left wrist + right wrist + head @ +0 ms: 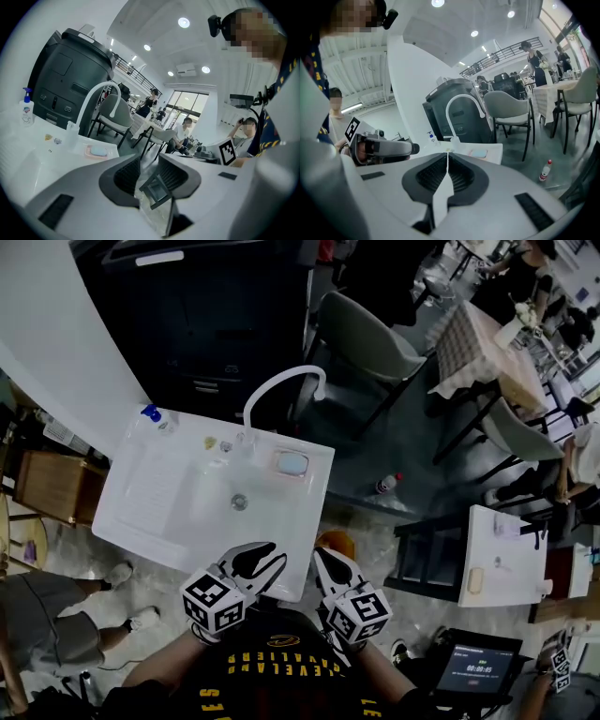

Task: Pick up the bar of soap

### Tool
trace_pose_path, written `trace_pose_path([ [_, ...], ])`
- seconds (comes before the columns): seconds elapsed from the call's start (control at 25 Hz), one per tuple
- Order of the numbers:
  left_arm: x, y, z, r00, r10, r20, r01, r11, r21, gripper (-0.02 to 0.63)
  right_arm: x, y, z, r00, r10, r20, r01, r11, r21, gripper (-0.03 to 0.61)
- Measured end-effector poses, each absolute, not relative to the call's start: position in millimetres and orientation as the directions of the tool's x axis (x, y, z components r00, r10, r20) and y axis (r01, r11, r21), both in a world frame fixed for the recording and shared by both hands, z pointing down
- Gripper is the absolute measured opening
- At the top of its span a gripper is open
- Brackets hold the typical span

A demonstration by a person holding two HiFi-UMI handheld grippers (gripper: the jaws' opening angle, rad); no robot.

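Head view: my left tool [275, 556] and right tool [321, 559] hover at the near edge of the white sink [141, 512]. My left tool's jaws stand spread with nothing between them; my right tool's jaws are pressed together, empty. The pale blue bar of soap [292, 463] lies in a pink dish [277, 457] at the sink's far right corner, beside the curved faucet [281, 381], well apart from both tools.
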State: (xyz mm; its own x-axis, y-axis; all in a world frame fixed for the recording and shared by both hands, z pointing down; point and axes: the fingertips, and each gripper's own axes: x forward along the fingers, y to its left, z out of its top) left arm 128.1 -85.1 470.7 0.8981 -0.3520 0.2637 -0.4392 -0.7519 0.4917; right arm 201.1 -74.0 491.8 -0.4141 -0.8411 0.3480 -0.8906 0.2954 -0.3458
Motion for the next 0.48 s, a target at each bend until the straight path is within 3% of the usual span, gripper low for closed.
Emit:
trace_pose_path([
  [0.48, 113.8, -132.5, 481.2, 0.889, -0.349, 0.298, -0.455, -0.753, 0.475, 0.130, 222.2, -143.6, 504.4, -0.326, -0.860, 0.392, -0.940, 0.249, -0.236, 0.020],
])
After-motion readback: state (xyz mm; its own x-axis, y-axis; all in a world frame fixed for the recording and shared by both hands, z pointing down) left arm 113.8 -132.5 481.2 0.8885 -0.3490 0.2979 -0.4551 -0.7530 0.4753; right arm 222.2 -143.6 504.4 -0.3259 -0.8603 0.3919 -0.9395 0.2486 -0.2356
